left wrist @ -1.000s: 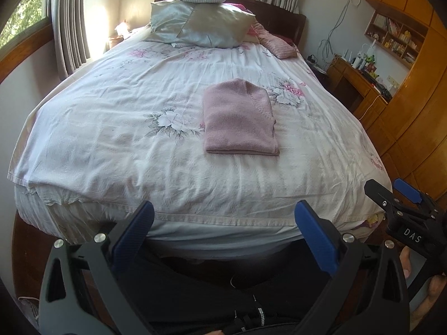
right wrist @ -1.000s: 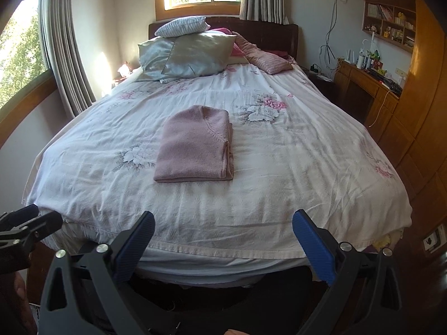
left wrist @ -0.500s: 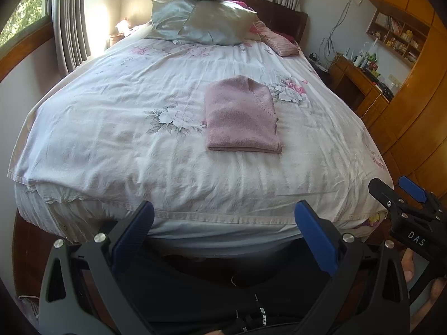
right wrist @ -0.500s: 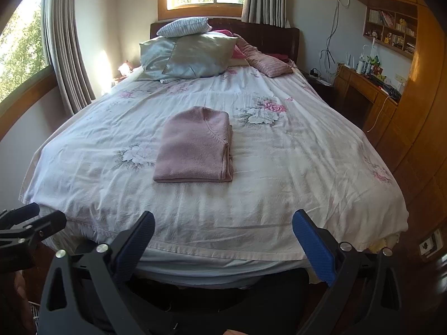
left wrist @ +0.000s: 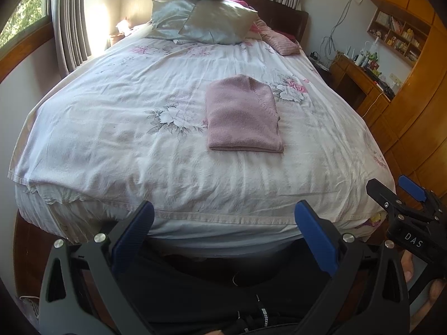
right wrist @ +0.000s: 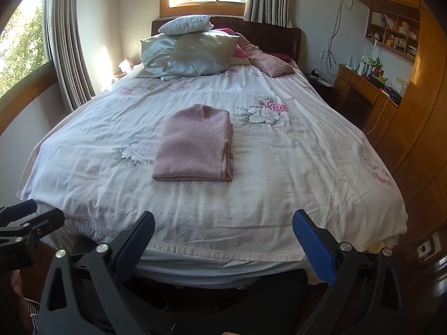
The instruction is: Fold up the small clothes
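Observation:
A pink knitted garment [left wrist: 243, 115] [right wrist: 195, 145] lies folded into a neat rectangle on the white flowered bedspread [left wrist: 117, 139] [right wrist: 279, 173]. My left gripper [left wrist: 223, 217] is held back past the foot of the bed, open, with nothing between its blue pads. My right gripper [right wrist: 222, 223] stands the same way, open and empty, well short of the garment. Each gripper shows at the edge of the other's view: the right one [left wrist: 402, 198], the left one [right wrist: 30, 215].
Pillows [right wrist: 192, 53] are piled at the headboard. A wooden desk [right wrist: 368, 89] and wardrobe [right wrist: 419, 117] line the right side, curtains [right wrist: 69, 42] and windows the left. The person's dark trousers [left wrist: 223, 287] fill the space below the grippers.
Both grippers have drifted slightly back and up from the bed; the view is a little higher. The folded garment has not moved.

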The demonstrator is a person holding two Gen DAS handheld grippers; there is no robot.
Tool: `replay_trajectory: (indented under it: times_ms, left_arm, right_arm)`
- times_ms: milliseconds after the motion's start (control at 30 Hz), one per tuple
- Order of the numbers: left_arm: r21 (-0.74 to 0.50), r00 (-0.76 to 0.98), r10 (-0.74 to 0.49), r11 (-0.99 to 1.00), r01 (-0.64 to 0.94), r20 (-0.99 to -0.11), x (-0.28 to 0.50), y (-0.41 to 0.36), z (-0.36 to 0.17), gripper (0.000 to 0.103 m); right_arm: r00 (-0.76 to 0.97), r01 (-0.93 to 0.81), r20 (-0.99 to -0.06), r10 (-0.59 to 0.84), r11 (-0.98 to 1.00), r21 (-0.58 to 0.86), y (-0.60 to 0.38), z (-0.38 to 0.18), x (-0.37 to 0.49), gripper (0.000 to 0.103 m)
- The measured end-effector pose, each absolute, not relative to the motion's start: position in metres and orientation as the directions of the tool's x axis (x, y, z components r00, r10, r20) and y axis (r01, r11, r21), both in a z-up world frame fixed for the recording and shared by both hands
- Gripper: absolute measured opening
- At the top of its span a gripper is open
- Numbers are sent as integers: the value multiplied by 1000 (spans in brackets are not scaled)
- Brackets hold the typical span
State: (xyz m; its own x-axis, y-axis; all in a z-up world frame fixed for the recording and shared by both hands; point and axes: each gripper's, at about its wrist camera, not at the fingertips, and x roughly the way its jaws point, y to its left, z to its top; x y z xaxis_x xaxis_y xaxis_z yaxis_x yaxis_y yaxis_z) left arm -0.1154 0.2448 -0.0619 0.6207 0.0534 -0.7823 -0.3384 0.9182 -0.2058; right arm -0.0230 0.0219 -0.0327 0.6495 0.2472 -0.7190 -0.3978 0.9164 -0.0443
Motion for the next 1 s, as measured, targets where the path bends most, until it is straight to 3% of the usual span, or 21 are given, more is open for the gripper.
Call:
replay_trajectory:
  times_ms: [1000]
  left_arm:
    - [-199, 623, 52, 925, -325, -780, -98, 263, -61, 100]
  right_arm:
    - [687, -421, -678, 262, 904, -77, 30, -18, -21, 99]
